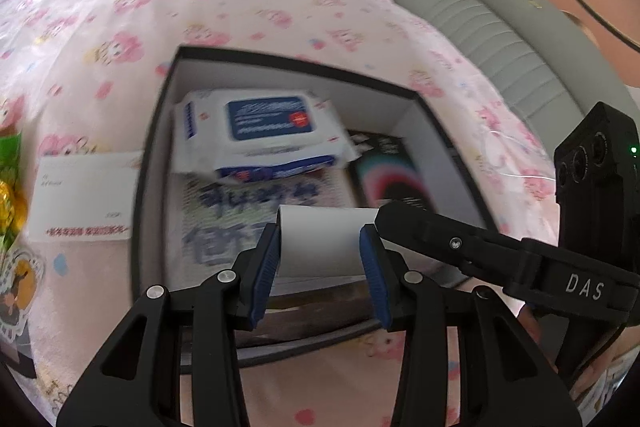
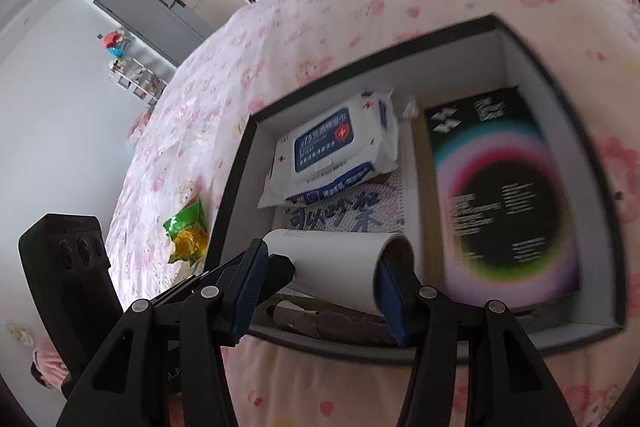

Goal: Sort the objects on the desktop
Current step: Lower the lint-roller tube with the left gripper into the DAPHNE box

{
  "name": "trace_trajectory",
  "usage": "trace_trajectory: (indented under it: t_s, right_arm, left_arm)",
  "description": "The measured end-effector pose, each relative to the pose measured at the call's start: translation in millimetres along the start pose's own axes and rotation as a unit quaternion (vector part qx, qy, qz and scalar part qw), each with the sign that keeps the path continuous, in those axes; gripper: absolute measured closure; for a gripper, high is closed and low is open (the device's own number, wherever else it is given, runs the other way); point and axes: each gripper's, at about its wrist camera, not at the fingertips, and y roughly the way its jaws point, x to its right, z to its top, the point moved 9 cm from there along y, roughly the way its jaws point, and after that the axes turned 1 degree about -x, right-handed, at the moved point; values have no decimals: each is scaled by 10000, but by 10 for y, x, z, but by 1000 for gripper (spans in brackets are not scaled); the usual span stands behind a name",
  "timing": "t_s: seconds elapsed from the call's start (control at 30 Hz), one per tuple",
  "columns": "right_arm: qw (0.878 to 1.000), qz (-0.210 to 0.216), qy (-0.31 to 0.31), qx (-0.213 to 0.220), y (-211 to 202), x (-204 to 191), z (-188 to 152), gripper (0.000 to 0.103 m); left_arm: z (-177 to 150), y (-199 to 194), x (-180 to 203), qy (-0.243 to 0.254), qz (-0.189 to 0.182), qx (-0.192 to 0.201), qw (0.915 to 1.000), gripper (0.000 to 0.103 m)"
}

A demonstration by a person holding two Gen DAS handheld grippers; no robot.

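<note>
A black-rimmed open box (image 1: 160, 115) (image 2: 576, 131) lies on a pink patterned cloth. In it are a white and blue wipes pack (image 1: 260, 135) (image 2: 332, 151), a printed sheet under it (image 1: 224, 219) (image 2: 352, 217), and a black booklet with coloured rings (image 1: 392, 175) (image 2: 504, 203). A white paper roll (image 1: 324, 243) (image 2: 336, 267) sits over the box's near part. My left gripper (image 1: 320, 251) is shut on its sides. My right gripper (image 2: 320, 283) spans the roll end to end; its fingers (image 1: 440, 235) touch the roll's right end in the left wrist view.
A white card (image 1: 84, 195) lies on the cloth left of the box. A green and yellow snack bag (image 1: 10, 183) (image 2: 188, 231) lies further left. A grey padded chair back (image 1: 500, 23) stands beyond the table. A cabinet (image 2: 148, 11) stands against the far wall.
</note>
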Motion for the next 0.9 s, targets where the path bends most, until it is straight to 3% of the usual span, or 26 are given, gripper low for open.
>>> trace_trajectory:
  t_s: [0.17, 0.23, 0.3, 0.57, 0.73, 0.8, 0.9]
  right_arm:
    - [9998, -103, 99, -152, 218, 33, -4, 53]
    - [9997, -33, 158, -180, 223, 49, 4, 53]
    - [9998, -114, 144, -111, 162, 86, 31, 53]
    - [9993, -259, 244, -105, 101, 222, 43, 53]
    - [9994, -93, 97, -316, 271, 12, -17, 53]
    - [9990, 42, 54, -450, 365, -99, -46, 53]
    - [9990, -190, -55, -406, 399, -116, -10, 53]
  left_arm:
    - [-10, 69, -57, 286, 422, -160, 9986, 61]
    - [17, 37, -68, 360, 605, -98, 9975, 54]
    - [46, -33, -102, 352, 750, 17, 9966, 54]
    - [25, -186, -265, 84, 667, 211, 9975, 53]
    - [2, -143, -307, 61, 695, 157, 9974, 54]
    - [22, -138, -325, 67, 736, 162, 9971, 59]
    - [49, -143, -341, 54, 717, 165, 9973, 60]
